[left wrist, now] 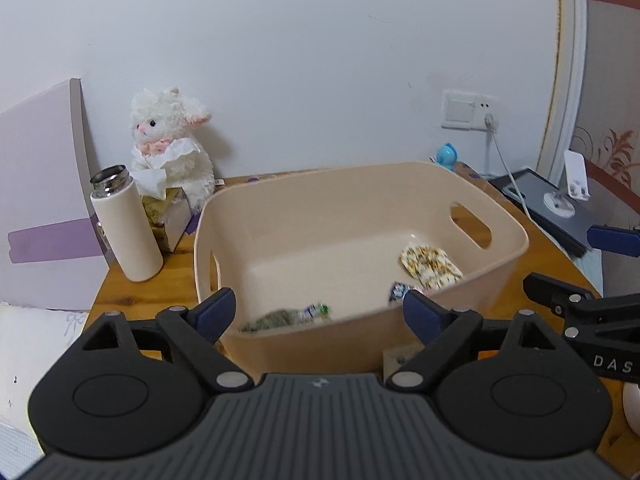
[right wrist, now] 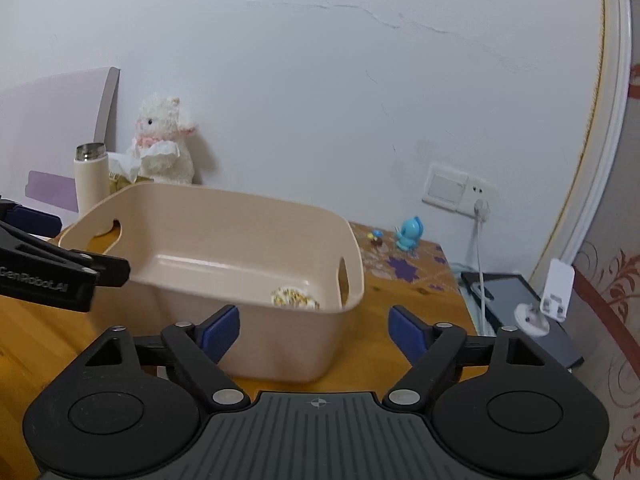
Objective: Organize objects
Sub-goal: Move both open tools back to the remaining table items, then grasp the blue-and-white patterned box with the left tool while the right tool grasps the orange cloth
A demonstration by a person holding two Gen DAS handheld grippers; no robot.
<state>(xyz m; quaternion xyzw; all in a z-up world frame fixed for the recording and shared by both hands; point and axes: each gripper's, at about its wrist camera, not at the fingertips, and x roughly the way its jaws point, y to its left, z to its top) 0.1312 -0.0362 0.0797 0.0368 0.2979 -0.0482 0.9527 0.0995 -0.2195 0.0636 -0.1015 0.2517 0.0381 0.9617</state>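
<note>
The left gripper (left wrist: 318, 312) and right gripper (right wrist: 314, 330) are hovering spread wide and empty before the beige bin (left wrist: 432, 178). Inside it, a floral pouch (left wrist: 430, 266) and small wrappers (left wrist: 288, 316) are lying, so sorting looks partly done. Behind the bin, a blue toy (right wrist: 410, 234) is waiting; left of it, a thermos (left wrist: 126, 226) is standing.

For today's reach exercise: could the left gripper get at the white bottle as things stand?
Probably yes. The left gripper is open and empty, and the white bottle stands upright on the table left of the basket, its near side unblocked.
</note>
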